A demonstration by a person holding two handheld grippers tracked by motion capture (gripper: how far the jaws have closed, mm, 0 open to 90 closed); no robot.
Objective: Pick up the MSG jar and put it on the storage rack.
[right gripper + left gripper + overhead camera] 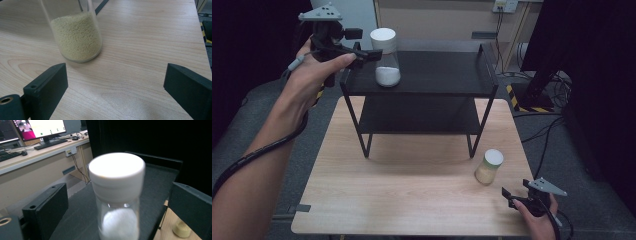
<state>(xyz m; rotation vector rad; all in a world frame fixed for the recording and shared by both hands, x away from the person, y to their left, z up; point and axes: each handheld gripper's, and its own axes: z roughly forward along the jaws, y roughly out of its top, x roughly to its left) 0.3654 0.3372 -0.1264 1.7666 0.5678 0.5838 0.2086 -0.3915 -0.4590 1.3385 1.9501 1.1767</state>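
High view: the left hand-held gripper stands released beside the white-capped clear glass jar of white powder at the black metal shelf's top-left corner.

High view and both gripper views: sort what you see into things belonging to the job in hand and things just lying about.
Job:
jar of white powder
black shelf rack
jar of yellow grains
left hand-held gripper
right hand-held gripper

Lying about:
monitor
keyboard
floor cables
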